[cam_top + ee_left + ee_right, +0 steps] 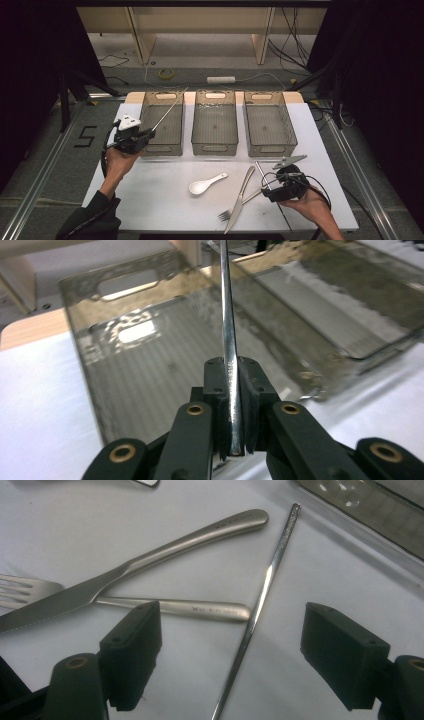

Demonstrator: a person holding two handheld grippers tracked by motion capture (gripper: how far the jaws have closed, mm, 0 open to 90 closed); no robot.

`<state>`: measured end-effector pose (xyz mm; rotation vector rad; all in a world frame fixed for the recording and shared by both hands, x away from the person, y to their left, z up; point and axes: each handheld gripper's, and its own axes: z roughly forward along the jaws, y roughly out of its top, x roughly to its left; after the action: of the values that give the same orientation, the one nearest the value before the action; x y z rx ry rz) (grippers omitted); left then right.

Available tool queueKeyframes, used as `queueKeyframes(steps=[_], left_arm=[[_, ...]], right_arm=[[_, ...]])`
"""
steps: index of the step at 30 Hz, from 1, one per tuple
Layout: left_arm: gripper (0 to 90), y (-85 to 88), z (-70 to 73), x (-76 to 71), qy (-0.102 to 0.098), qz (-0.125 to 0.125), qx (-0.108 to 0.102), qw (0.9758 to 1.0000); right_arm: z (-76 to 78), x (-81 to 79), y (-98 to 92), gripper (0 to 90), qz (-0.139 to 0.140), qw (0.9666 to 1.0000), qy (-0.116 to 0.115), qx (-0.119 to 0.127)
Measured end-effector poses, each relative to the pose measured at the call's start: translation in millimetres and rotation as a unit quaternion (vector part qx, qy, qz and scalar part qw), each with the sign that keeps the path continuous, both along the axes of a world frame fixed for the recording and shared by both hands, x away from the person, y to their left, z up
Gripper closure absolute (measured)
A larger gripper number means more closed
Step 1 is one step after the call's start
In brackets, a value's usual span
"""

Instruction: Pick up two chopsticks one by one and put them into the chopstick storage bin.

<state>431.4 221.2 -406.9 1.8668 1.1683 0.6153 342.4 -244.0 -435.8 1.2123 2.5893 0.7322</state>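
Observation:
My left gripper is shut on a thin metal chopstick, which slants up and to the right over the left clear bin. My right gripper stands open low over the table at the front right. A second metal chopstick lies on the table between its jaws, untouched. To its left, a knife lies across a fork. A white ceramic spoon rests near the table's middle.
Three clear plastic bins stand in a row at the back of the white table: left, middle and right. A metal clip lies just beyond my right gripper. Cables run across the floor behind the table.

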Motion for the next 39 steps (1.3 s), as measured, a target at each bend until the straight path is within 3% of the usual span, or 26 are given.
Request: queueKeyframes(steps=[9, 22, 25, 29, 39], left_arm=[[82.8, 12.4, -11.9, 13.4, 0.024, 0.035, -0.005, 0.9991], [81.1, 19.7, -24.1, 24.5, 0.051, 0.066, -0.011, 0.9964], [65.1, 19.4, -22.9, 25.1, 0.053, 0.072, -0.013, 0.9959], [51.4, 16.6, -16.4, 22.6, 0.049, 0.069, -0.019, 0.9962], [31.0, -1.1, -0.7, 3.7, 0.048, 0.003, -0.045, 0.9978]], right_arm=[[-0.3, 0.2, 0.7, 25.6, 0.003, 1.0, 0.0, -0.002], [-1.5, 0.5, 3.8, 25.9, 0.012, 0.9999, 0.002, -0.007], [-1.2, 0.3, 4.2, 26.0, 0.014, 0.9999, 0.0, -0.005], [-0.6, 0.8, 3.1, 26.3, 0.012, 0.9999, 0.0, -0.007], [2.5, 3.8, 0.1, 27.8, 0.01, 0.9995, 0.014, -0.027]])
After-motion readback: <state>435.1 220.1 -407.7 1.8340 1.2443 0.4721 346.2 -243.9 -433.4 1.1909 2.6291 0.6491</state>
